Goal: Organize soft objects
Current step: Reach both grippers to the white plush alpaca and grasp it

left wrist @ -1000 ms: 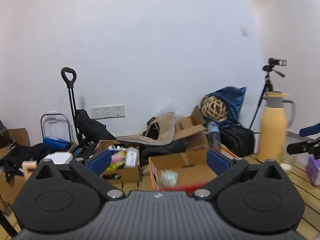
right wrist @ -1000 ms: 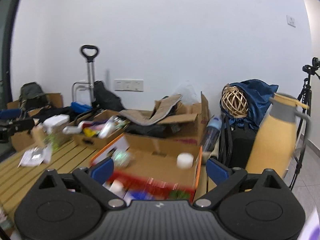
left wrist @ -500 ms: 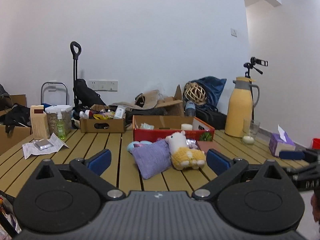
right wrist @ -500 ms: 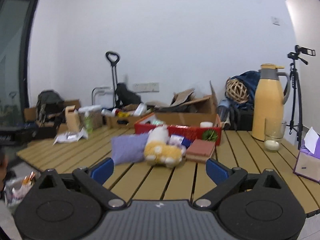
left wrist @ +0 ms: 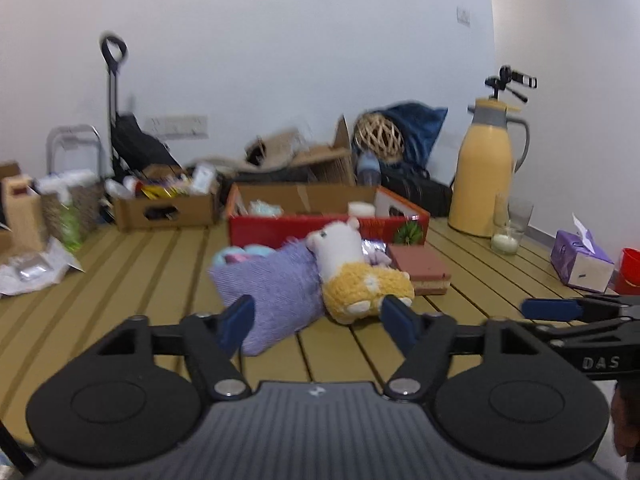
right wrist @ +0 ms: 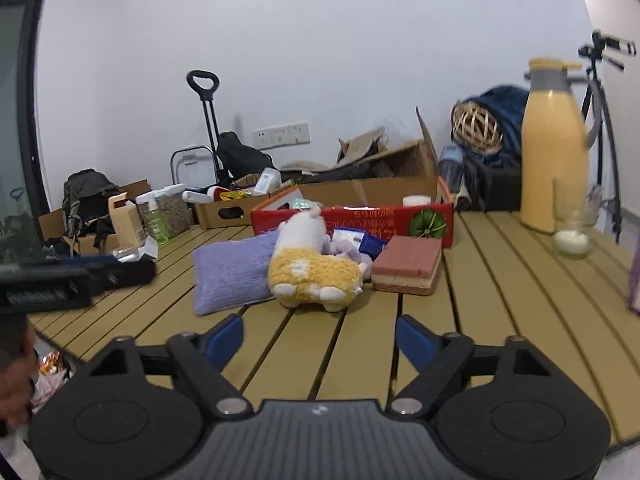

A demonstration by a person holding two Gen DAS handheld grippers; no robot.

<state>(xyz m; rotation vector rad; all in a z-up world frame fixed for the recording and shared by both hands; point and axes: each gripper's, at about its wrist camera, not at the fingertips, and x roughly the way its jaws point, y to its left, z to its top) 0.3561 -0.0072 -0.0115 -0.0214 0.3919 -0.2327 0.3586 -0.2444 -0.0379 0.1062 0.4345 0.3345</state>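
Ahead of both lowered tools now lies the soft pile, no longer far off. Left hand-held gripper (left wrist: 316,318) and right hand-held gripper (right wrist: 318,336): closing on nothing, just short of lilac knitted cushion (left wrist: 272,280) and yellow-white plush alpaca (left wrist: 352,268) on slatted wooden desk (left wrist: 160,272). Approach seemingly done, grasp pending.

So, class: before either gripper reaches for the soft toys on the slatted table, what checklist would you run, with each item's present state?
1. Left gripper empty, jaws closing: ok.
2. Right gripper empty, jaws closing: ok.
3. Plush alpaca unobstructed: ok.
4. Purple pillow free: not ok, the alpaca leans on it.
5. Red box has room: cannot tell.
6. Glass well aside: ok.
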